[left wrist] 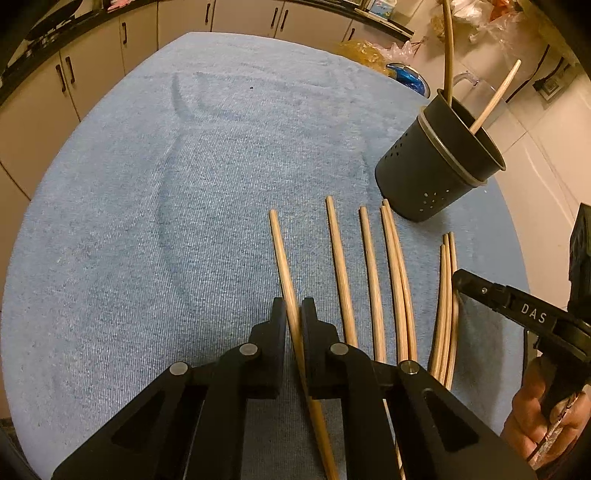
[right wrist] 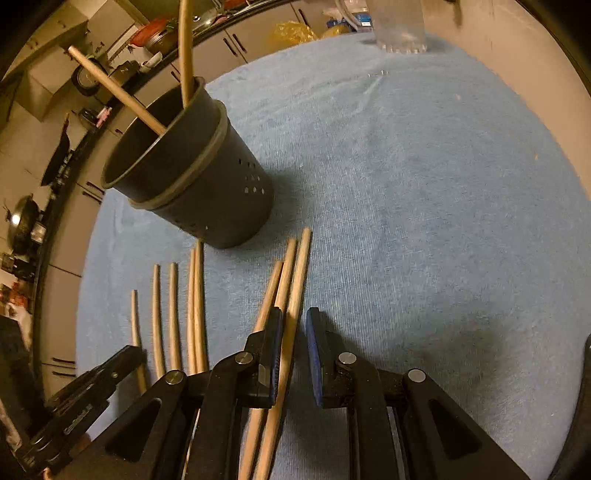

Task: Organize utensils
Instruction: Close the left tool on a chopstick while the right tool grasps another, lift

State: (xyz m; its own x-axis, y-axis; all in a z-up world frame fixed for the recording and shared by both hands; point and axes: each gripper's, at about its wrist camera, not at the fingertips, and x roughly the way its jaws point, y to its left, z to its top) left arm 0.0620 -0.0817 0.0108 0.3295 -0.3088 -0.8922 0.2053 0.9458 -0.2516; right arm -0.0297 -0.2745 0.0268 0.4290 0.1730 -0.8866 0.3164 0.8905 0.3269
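My left gripper is shut on one wooden chopstick, the leftmost of several lying side by side on the blue cloth. To the right lie more chopsticks. A cluster of three lies by a finger of the right gripper. In the right wrist view, my right gripper has narrow jaws astride the rightmost chopstick. A sliver of cloth shows beside its right pad. The dark perforated utensil cup stands upright just beyond, with two chopsticks in it.
A clear plastic jug stands at the far edge of the cloth. Cabinets and a cluttered counter ring the table. A person's hand holds the right gripper at the lower right of the left wrist view.
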